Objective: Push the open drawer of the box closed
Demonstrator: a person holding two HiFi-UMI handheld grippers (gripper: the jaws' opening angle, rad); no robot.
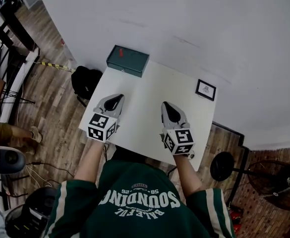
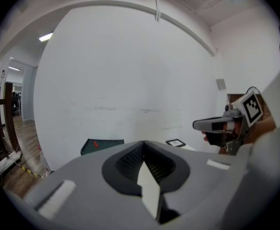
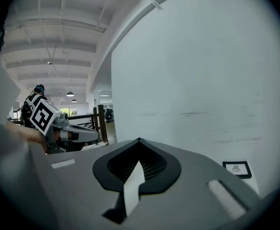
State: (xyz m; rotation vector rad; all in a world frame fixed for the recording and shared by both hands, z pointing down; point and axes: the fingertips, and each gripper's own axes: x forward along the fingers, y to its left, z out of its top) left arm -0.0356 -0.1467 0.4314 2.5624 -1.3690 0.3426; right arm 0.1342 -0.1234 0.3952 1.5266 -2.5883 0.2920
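A dark green box (image 1: 128, 60) stands at the far edge of the white table (image 1: 149, 118), against the wall, with a small red thing on its lid. Its front faces me; I cannot tell from here how far its drawer stands out. In the left gripper view the box (image 2: 101, 146) shows low, beyond the jaws. My left gripper (image 1: 119, 97) hovers over the near left of the table, shut and holding nothing, well short of the box. My right gripper (image 1: 165, 104) hangs beside it, jaws together and nothing between them. Each gripper view shows the other gripper off to the side (image 2: 211, 124) (image 3: 77, 135).
A small black-framed card (image 1: 205, 89) lies at the table's far right. A black bag (image 1: 85, 81) sits on the wooden floor left of the table. A round black stand (image 1: 221, 166) and a fan (image 1: 278, 182) are at the right. The white wall rises just behind the box.
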